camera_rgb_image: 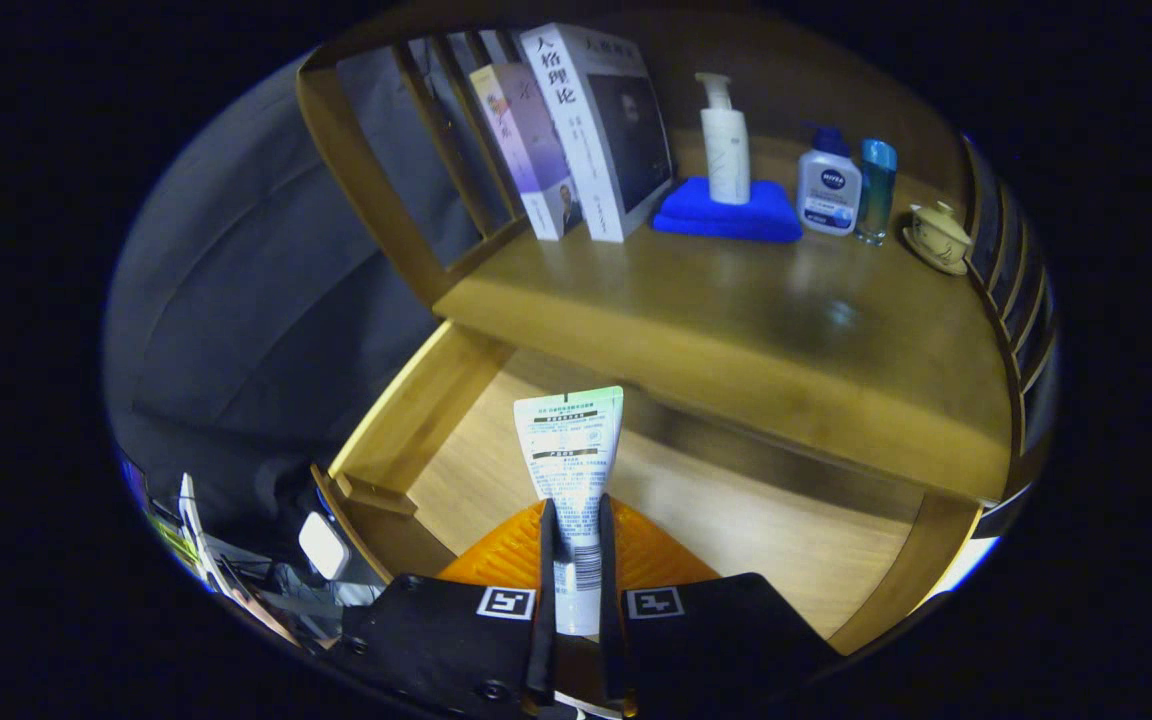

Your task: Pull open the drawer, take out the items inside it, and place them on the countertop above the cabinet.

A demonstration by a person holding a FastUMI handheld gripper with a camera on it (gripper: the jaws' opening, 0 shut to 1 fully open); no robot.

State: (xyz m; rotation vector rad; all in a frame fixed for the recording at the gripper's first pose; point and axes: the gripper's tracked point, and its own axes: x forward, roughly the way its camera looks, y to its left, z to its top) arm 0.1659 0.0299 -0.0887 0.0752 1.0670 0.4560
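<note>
The hand-held gripper (576, 545) clamps both fingers on a white tube (570, 455) above the open drawer (736, 510); the counter (736, 310) lies beyond.

A tall white book (601, 130) is standing on the wooden countertop (736, 300), showing large dark Chinese characters down its cover that read 人格理论; the smaller print under them is too small to read. The paler book (526, 140) leaning beside it is carrying writing too blurred to make out. A small white bottle with a blue cap (828, 190) is showing a round dark brand badge. The tube (569, 450) is showing blocks of fine print and a barcode, none legible, while the gripper (576, 510) is pressing both fingers against its sides. Two square black-and-white coded markers (506, 602) are sitting on the gripper's body.
</note>
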